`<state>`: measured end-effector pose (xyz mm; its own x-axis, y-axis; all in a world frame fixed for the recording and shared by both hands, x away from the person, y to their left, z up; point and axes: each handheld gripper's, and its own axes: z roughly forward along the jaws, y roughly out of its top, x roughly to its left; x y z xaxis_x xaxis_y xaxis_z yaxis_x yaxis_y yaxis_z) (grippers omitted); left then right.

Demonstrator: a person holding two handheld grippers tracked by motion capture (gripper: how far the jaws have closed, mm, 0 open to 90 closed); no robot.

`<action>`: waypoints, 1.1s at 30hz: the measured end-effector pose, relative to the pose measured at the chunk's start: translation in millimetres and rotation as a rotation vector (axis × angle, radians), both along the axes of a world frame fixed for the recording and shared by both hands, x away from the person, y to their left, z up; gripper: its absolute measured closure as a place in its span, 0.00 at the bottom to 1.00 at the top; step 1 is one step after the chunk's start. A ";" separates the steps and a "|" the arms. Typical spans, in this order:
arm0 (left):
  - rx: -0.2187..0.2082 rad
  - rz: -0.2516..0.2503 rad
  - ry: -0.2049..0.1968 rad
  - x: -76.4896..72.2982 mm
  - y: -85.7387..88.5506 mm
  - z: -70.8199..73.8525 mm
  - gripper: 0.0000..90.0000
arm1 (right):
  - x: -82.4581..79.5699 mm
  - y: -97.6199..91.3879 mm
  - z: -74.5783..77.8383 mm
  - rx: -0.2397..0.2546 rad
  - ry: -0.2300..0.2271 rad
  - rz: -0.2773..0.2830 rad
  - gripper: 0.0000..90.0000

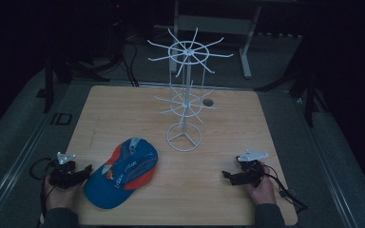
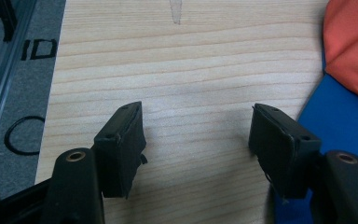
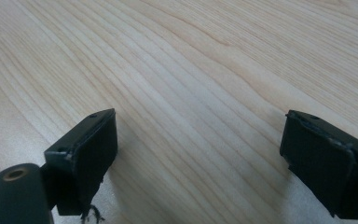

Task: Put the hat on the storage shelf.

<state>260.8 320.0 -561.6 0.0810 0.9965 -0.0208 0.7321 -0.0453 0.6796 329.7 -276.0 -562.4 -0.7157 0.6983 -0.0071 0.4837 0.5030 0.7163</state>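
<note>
high view overhead, gripper views tabletop-close

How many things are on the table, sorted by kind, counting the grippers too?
Caps: 1, the blue and orange cap
Wire racks: 1, the white wire rack
Grippers: 2, the left gripper and the right gripper, both open
Total: 4

Parted fingers [image 2: 121, 140] beside blue cap [image 2: 340, 107]
</note>
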 end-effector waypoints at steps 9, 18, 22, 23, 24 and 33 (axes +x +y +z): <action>0.000 -0.021 -0.002 -2.1 -1.0 -0.2 0.40 | -1.1 0.2 0.0 0.000 -0.001 -0.013 0.12; 0.003 -0.040 0.015 -0.6 -1.3 1.5 0.41 | -1.5 0.6 0.0 0.001 0.000 -0.019 0.12; -0.003 -0.050 0.045 1.1 -1.0 4.9 0.44 | -1.8 1.1 0.0 0.001 0.000 -0.026 0.12; -0.018 -0.060 0.048 1.0 -1.4 5.6 0.46 | -2.0 1.4 0.0 0.001 0.000 -0.029 0.12; -0.032 -0.072 0.051 0.8 -2.1 6.3 0.47 | -2.1 1.5 0.0 0.001 0.000 -0.030 0.12; -0.052 -0.120 0.019 -1.9 -13.2 22.2 0.50 | -3.3 2.0 -0.1 0.002 -0.001 -0.032 0.12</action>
